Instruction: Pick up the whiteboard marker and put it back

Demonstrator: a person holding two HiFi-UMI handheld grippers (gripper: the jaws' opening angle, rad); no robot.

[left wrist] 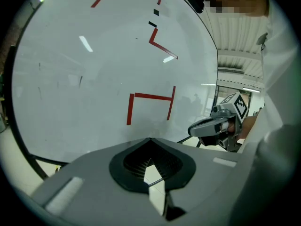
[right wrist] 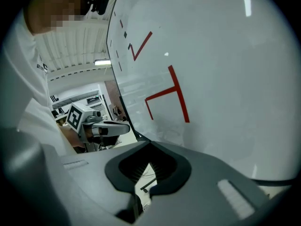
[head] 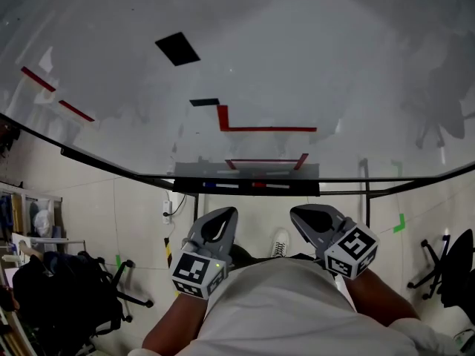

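- Task status: not begun, in my judgement. Neither gripper holds anything, so both the pick-up and the return remain to be done.
- Left gripper [head: 225,215]: jaws closed tip to tip, nothing between them. It is held low in front of the person's torso, apart from the board.
- Right gripper [head: 302,213]: jaws likewise closed and empty. It is level with the left gripper, and the two are near each other.
- Marker [head: 220,185]: I take it to be the pale stick with a blue end lying in the tray [head: 297,188] under the board. A small red item lies beside it. Both are too small to confirm.
- Whiteboard [head: 312,58]: upright and glossy, with no writing that I can see. It carries red tape [head: 263,129] in corner and bracket shapes and a black patch [head: 178,48].
- Room: pale tiled floor below the board, a dark office chair [head: 96,291] at left, another at right, and green tape [head: 401,223] on the floor.
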